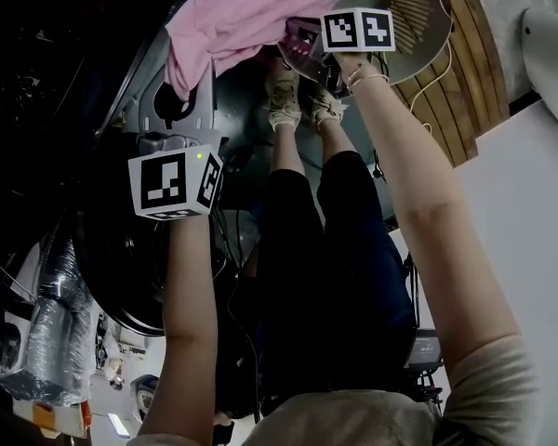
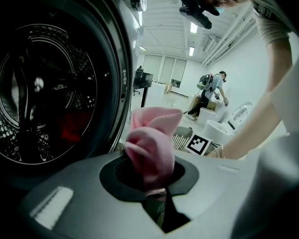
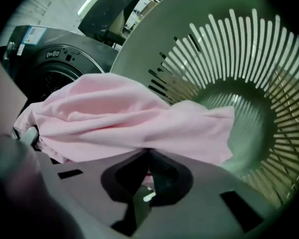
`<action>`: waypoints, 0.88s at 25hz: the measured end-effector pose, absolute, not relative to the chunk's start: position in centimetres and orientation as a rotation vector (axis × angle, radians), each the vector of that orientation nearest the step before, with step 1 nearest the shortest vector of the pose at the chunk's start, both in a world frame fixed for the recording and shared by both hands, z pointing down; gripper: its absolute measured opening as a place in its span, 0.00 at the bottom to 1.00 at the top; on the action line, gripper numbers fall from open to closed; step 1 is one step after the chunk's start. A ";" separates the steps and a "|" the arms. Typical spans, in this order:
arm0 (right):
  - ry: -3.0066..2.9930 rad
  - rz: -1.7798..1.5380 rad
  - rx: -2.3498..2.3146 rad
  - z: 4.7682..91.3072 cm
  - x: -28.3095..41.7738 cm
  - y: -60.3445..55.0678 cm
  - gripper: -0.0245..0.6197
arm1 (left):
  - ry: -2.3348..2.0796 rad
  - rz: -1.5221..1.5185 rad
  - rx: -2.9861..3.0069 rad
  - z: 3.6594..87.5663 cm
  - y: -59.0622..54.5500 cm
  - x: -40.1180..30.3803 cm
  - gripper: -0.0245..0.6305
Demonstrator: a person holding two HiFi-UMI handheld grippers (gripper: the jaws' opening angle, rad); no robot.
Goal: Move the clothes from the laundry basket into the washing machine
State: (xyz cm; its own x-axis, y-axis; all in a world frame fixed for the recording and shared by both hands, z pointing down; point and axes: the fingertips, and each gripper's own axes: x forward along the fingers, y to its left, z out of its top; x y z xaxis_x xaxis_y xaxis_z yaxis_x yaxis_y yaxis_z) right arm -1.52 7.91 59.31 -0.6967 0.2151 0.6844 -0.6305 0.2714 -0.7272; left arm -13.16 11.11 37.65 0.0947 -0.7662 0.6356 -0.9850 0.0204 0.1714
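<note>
Pink fabric, soft and matte with a stitched hem: one garment (image 1: 237,17) is held at two points. The left gripper (image 2: 154,185) is clamped narrow on a bunched, rolled fold of it. The right gripper (image 3: 150,171) is pinched nearly together on a thin edge. The garment is spread in the air between the laundry basket (image 3: 249,73) and the washing machine (image 3: 65,59), outside the drum (image 2: 40,93). The basket is seen as pale moulded plastic, round, with long radial slots in wall and base. The drum is perforated metal with raised ribs, and something red (image 2: 70,128) is seen inside it. A light sticker (image 3: 32,34) is seen on the machine's top corner and small print on its front panel, neither of them legible. Black-and-white square markers are carried on each gripper's cube (image 1: 358,28), with no text on them.
</note>
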 end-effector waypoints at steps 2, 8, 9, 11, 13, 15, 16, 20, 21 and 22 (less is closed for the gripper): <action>-1.891 1.515 0.396 58.0 -2.1 7.2 0.05 | -1.723 0.475 1.782 37.8 11.2 -13.2 0.14; -2.185 1.498 0.423 50.1 -1.8 3.8 0.05 | -1.711 0.459 1.796 37.0 10.8 -12.1 0.14; -2.223 1.419 0.428 49.4 -1.6 3.4 0.05 | -1.716 0.450 1.799 36.6 10.8 -11.9 0.14; -2.253 1.261 0.402 49.5 -1.1 3.4 0.05 | -1.744 0.441 1.796 35.5 10.6 -12.0 0.14; -2.215 1.216 0.364 51.0 -0.6 3.7 0.33 | -1.787 0.432 1.783 34.3 10.3 -12.6 0.14; -2.180 1.154 0.349 52.3 -0.4 3.7 0.39 | -1.826 0.420 1.768 33.0 10.3 -13.5 0.14; -2.173 1.097 0.344 52.8 -0.4 3.8 0.43 | -1.840 0.420 1.764 32.4 10.5 -14.0 0.14; -2.144 0.896 0.283 55.1 -1.5 4.2 0.52 | -1.877 0.439 1.748 31.4 11.2 -15.7 0.14; -2.139 0.877 0.257 55.6 -2.0 4.3 0.52 | -1.879 0.442 1.744 31.5 11.4 -16.0 0.14; -2.135 0.868 0.235 55.9 -2.6 4.4 0.52 | -1.878 0.444 1.741 31.7 11.5 -16.2 0.14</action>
